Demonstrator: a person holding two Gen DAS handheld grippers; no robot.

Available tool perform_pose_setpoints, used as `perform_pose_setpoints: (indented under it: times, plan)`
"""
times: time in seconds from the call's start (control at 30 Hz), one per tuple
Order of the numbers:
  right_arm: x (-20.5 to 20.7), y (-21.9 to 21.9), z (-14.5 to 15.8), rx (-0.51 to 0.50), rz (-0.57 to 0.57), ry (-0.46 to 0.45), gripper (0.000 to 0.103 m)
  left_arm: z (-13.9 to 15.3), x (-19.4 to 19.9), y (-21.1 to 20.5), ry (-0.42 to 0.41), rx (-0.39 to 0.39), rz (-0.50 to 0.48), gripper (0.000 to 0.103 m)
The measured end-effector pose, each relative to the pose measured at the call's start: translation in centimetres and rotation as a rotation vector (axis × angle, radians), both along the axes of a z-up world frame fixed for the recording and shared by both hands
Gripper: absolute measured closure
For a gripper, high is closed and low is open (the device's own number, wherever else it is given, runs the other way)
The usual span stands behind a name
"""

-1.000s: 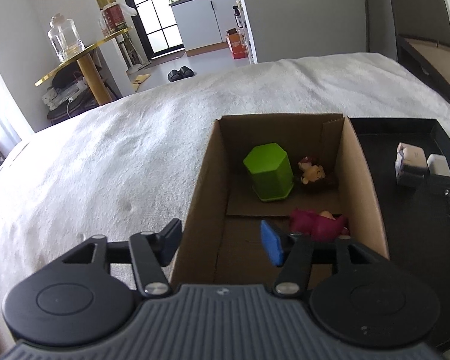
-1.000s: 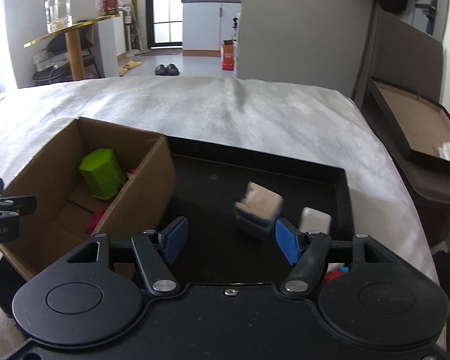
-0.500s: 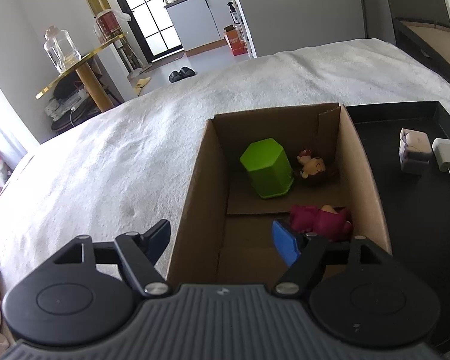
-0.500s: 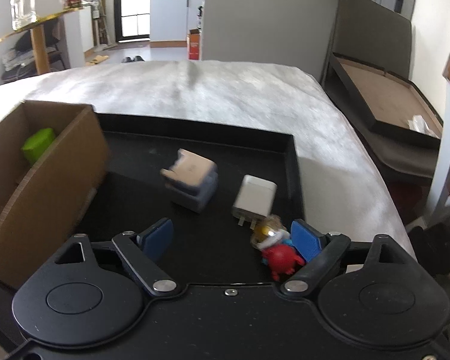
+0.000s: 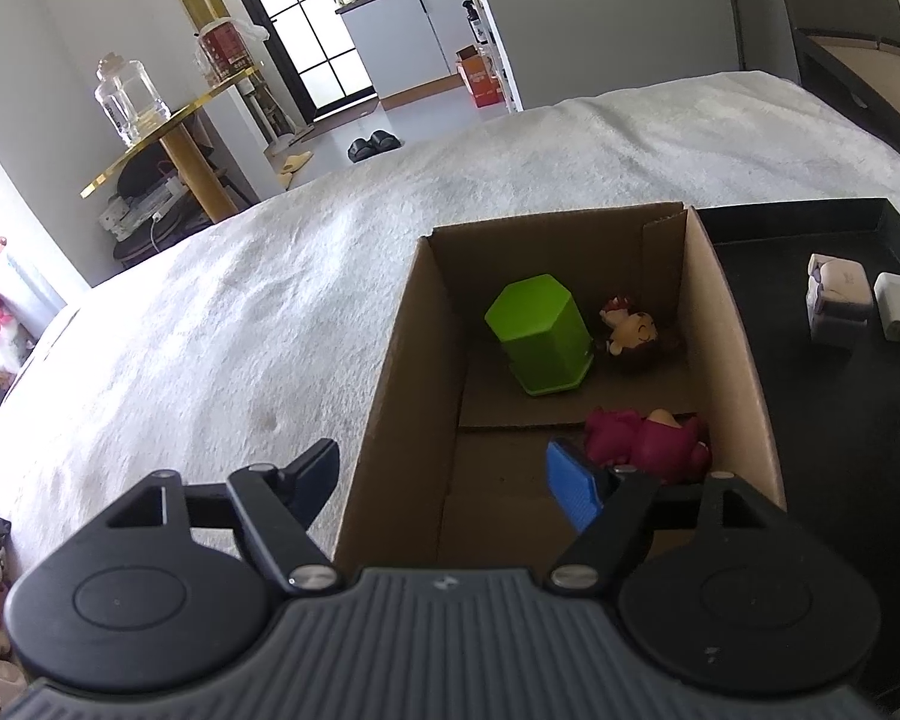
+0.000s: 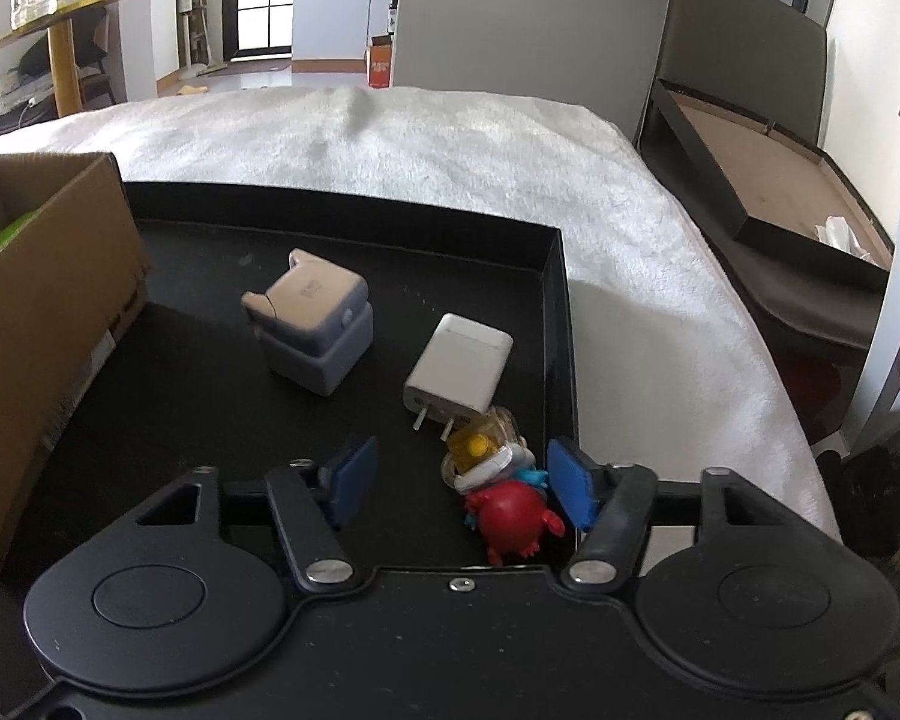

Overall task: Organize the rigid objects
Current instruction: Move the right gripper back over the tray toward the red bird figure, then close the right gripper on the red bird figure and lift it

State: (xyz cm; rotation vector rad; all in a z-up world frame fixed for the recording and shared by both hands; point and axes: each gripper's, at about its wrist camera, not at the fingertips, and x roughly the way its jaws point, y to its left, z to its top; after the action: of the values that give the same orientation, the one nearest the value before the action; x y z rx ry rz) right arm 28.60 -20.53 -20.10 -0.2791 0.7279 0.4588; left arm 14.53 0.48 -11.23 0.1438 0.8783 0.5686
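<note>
- A right gripper (image 6: 459,480) hangs low over a black tray (image 6: 555,312) on a white blanket (image 6: 450,138), its jaws closing around a small toy figure (image 6: 501,486) that lies between the blue pads; the pad at 3 o'clock sits just beside the toy's red body, the pad at 9 o'clock stands well apart from it, and neither is seen pressing on it.
- The figure lies on its side in the tray's near corner at 5 o'clock, long axis running roughly 12 to 6, yellow-and-clear head toward 12 and red body toward the camera.
- A white plug adapter (image 6: 459,363) lies flat just beyond the figure, prongs pointing toward 6 or 7 o'clock and nearly meeting the toy's head.
- A pale cube-shaped toy (image 6: 312,324) stands at 10 o'clock from the adapter, apart from it.
- A left gripper (image 5: 444,474) is spread wide and holds nothing, straddling the near left wall of a cardboard box (image 5: 402,372): one finger outside over the blanket, the other inside.
- Inside the box, a green hexagonal container (image 5: 540,333) stands tilted toward 11 o'clock, a brown-haired doll (image 5: 633,333) lies just beside it at 3 o'clock, and a magenta plush-like figure (image 5: 645,444) lies along the near right wall, long axis running 9 to 3.
</note>
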Motion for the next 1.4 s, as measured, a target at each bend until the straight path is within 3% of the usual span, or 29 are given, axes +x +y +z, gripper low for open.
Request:
perform_pose_setpoints:
  times: [0.1,0.13,0.53,0.63,0.7,0.77,0.87,0.93,1.4]
  plan:
    - [0.1,-0.1,-0.3,0.003,0.011,0.032,0.070,0.0,0.1,-0.2,0.001,0.005,0.000,0.028]
    - [0.0,-0.2,-0.3,0.009,0.013,0.040,0.072,0.0,0.2,-0.2,0.002,0.006,-0.002,0.028]
    - [-1.4,0.0,-0.6,-0.001,0.041,0.057,0.069,0.0,0.0,-0.2,0.002,0.002,-0.004,0.028]
    - [-1.4,0.0,-0.6,-0.002,0.026,0.066,0.061,-0.1,0.0,0.0,0.002,-0.003,0.003,0.028]
    - [-1.6,0.0,-0.6,-0.008,0.021,0.053,0.048,-0.1,0.0,0.1,0.001,-0.008,0.008,0.028]
    - [-1.8,0.1,-0.6,-0.017,0.027,0.051,0.048,-0.2,0.0,0.1,0.001,-0.009,0.004,0.028]
    - [-1.8,0.2,-1.0,-0.022,0.033,0.065,0.051,-0.1,-0.1,0.0,-0.002,-0.005,-0.003,0.028]
    - [-1.7,0.4,-1.1,-0.032,0.040,0.080,0.070,0.0,-0.2,0.2,-0.003,-0.009,0.003,0.028]
    - [-3.1,1.3,2.4,0.019,0.066,0.021,0.071,0.0,-1.0,1.1,-0.021,-0.041,0.003,0.028]
